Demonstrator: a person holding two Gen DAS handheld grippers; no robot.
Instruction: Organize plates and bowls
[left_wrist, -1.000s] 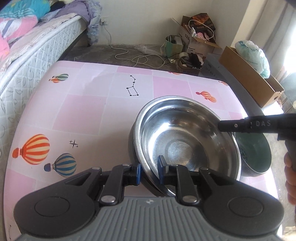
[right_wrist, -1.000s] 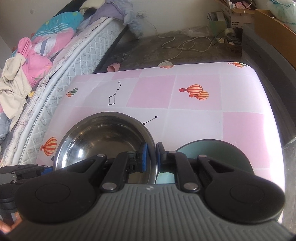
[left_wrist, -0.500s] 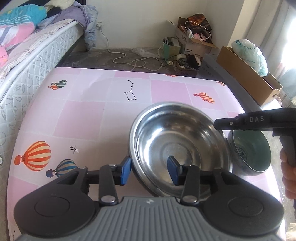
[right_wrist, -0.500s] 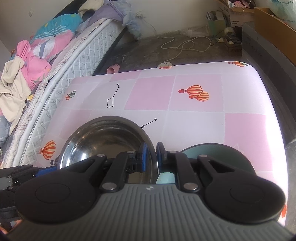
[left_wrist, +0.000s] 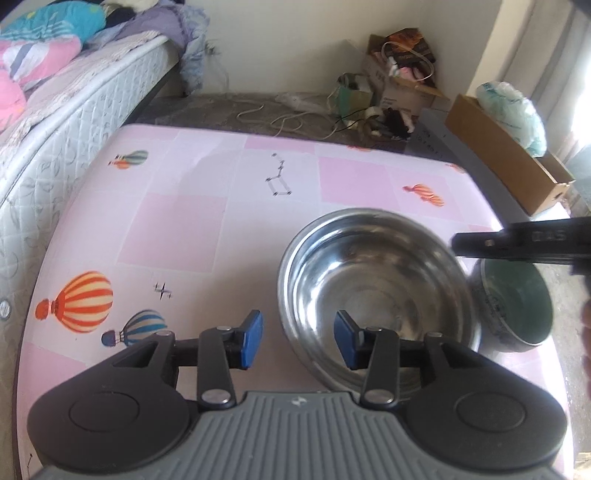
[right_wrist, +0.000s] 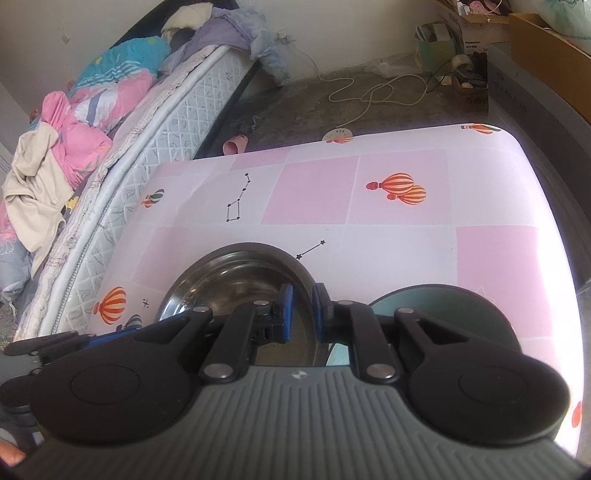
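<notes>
A steel bowl (left_wrist: 376, 291) sits on the pink table (left_wrist: 177, 229) at the near right, with a teal ceramic bowl (left_wrist: 517, 302) just right of it. My left gripper (left_wrist: 298, 339) is open, its jaws wide on either side of the steel bowl's near-left rim, not touching it. My right gripper (right_wrist: 300, 313) is shut on the steel bowl's right rim (right_wrist: 295, 266); its side shows in the left wrist view (left_wrist: 517, 243). The teal bowl (right_wrist: 436, 306) lies under the right gripper's right finger.
A mattress (left_wrist: 55, 122) with bedding runs along the table's left side. Cardboard boxes (left_wrist: 506, 155), a cable and clutter lie on the floor beyond the far edge. The table's right edge (right_wrist: 554, 236) is close to the bowls.
My left gripper has let go of the steel bowl's near rim and opened wide, drawing back. The bowl has settled flat. My right gripper keeps its hold on the right rim.
</notes>
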